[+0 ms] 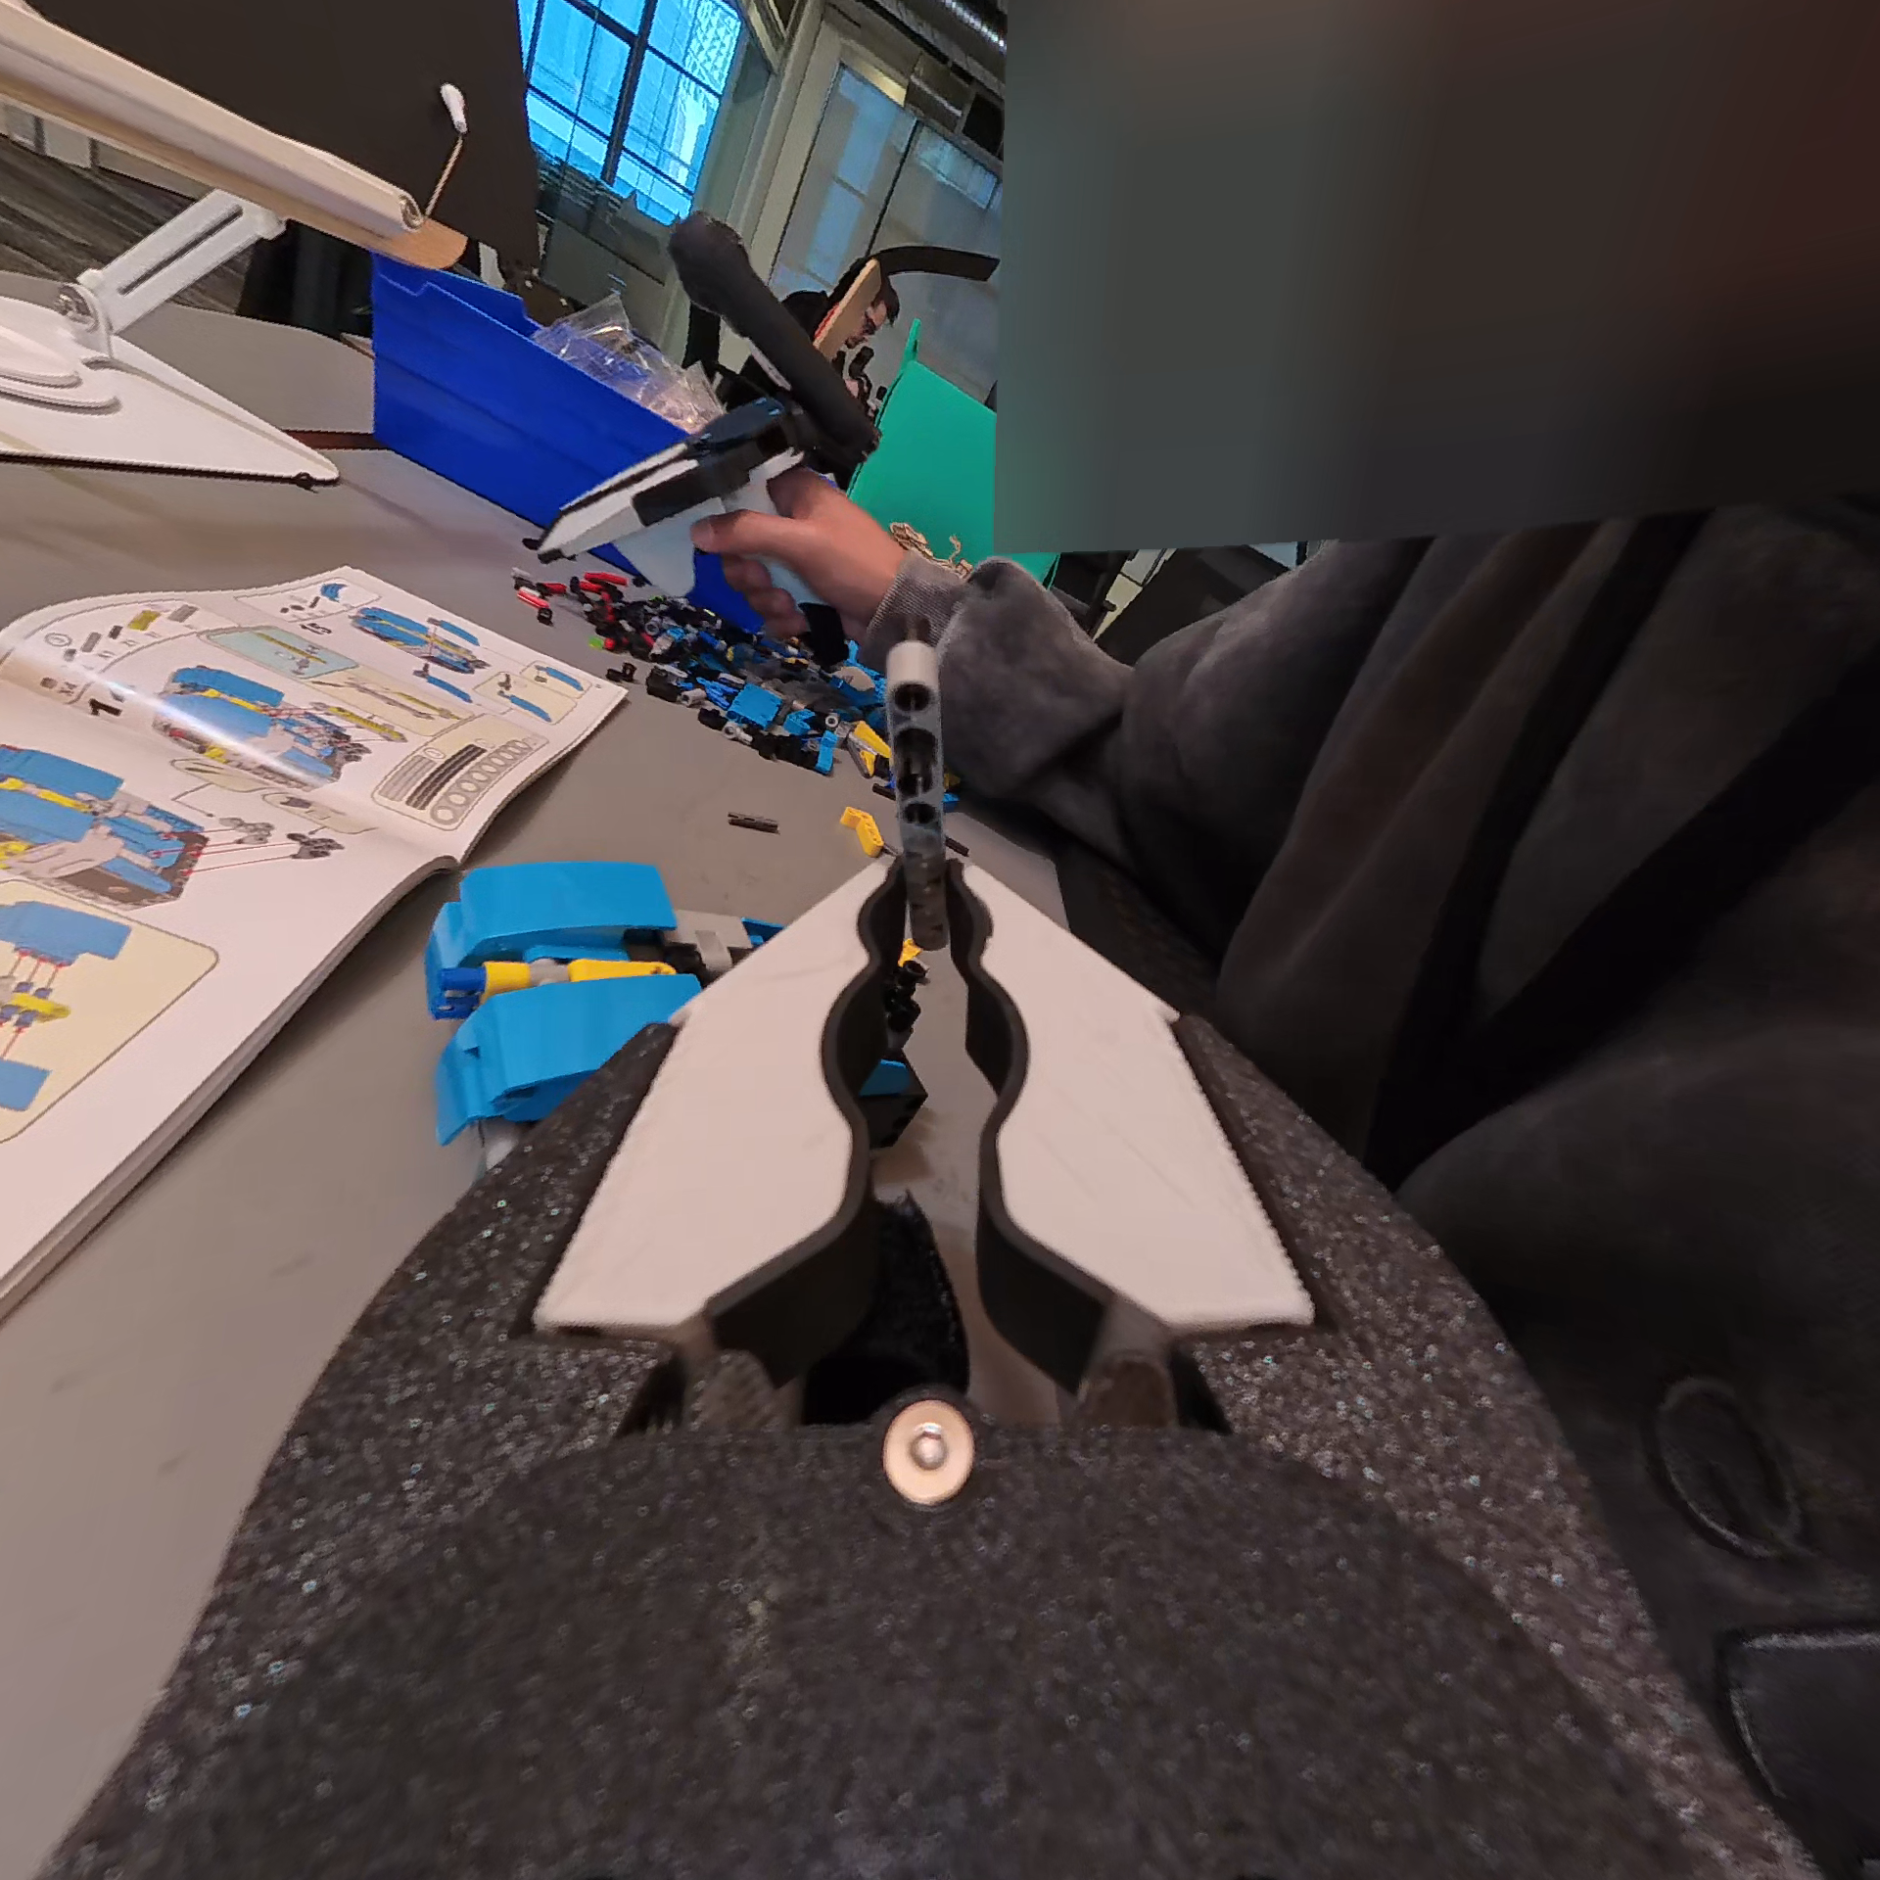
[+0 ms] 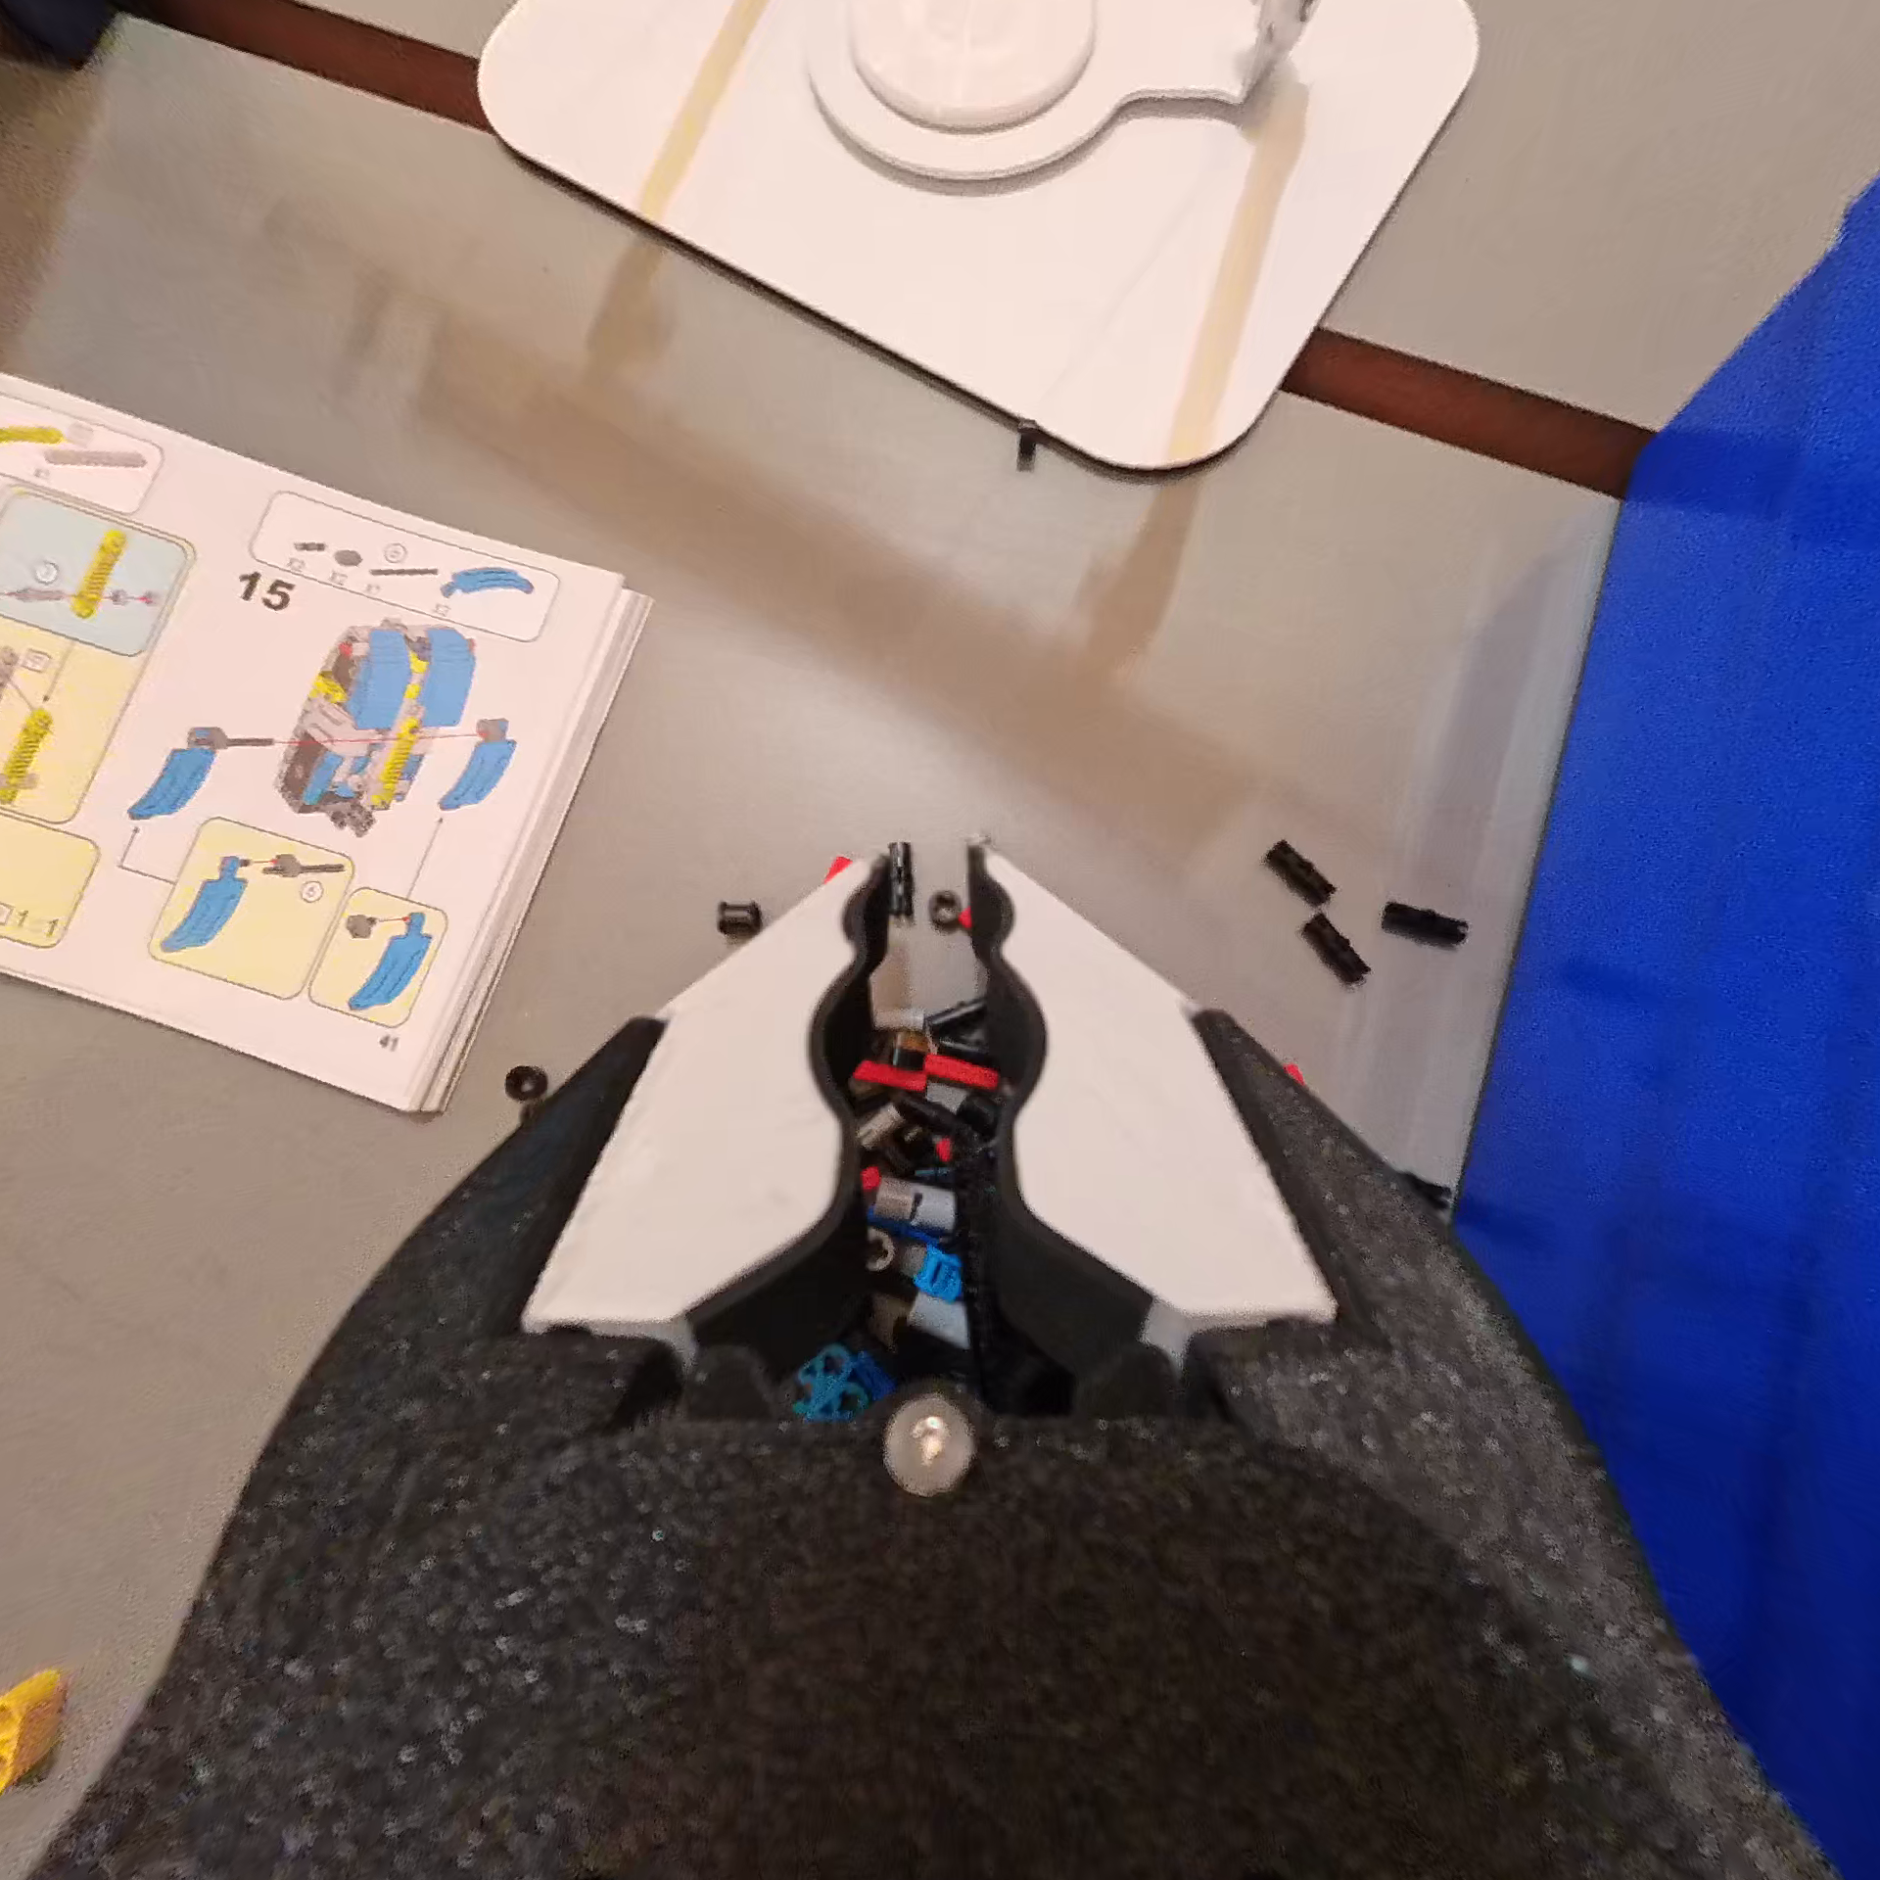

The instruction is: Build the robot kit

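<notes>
A dark grey holed beam [image 1: 919,804] with a light grey connector on its top end stands upright, clamped at its lower end between the tips of the left gripper [image 1: 924,895], above a part-built blue and yellow model [image 1: 554,977] beside the open instruction booklet [image 1: 254,814] on the grey table [image 1: 254,1373]. The right gripper [image 2: 934,875] hangs with its tips slightly apart over scattered small parts, a black pin [image 2: 899,877] against its left tip; whether it grips the pin I cannot tell. Black pins [image 2: 1343,921], the blue bin [image 2: 1709,916] and a white stand base [image 2: 1017,254] lie around.
</notes>
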The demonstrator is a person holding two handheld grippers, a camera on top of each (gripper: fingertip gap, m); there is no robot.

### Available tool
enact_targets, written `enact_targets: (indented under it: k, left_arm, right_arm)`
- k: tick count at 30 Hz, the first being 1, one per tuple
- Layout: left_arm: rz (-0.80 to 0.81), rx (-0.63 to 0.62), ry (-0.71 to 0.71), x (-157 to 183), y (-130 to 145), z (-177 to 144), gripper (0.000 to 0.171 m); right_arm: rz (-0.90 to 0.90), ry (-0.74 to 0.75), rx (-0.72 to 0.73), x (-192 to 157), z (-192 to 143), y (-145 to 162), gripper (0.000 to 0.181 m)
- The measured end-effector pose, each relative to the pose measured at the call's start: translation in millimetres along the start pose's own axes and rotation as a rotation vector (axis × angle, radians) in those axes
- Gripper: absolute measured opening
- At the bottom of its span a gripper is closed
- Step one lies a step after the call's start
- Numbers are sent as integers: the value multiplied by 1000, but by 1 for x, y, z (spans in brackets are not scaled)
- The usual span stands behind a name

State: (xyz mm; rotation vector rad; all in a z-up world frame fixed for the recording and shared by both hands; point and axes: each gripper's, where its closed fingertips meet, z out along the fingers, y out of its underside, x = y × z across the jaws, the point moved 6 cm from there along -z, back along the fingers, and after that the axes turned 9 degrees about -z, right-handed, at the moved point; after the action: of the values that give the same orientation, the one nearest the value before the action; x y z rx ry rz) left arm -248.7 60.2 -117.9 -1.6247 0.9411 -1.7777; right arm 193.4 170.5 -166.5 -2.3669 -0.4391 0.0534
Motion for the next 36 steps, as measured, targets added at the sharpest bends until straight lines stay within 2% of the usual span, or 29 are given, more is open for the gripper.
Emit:
enact_targets:
  k: [4,20,27,29,32,36]
  left_arm:
    - [-9,-1,7,0,0,0,7]
    - [-21,-6,23,1,1,1,7]
    - [-24,0,22,0,0,0,7]
    - [-22,9,13,-1,-1,-1,7]
    - [9,60,-48,-4,-7,-5,7]
    - [80,108,-205,-13,-14,-12,7]
  right_arm:
    - [15,-68,-7,-3,7,-1,11]
    - [-17,-74,-79,-2,15,9,5]
    - [-26,-112,-114,-7,11,7,4]
    - [-39,-132,-62,-15,-1,-2,4]
    - [-51,-362,146,-64,-34,-29,4]
    - [-102,-842,412,-188,-76,-58,4]
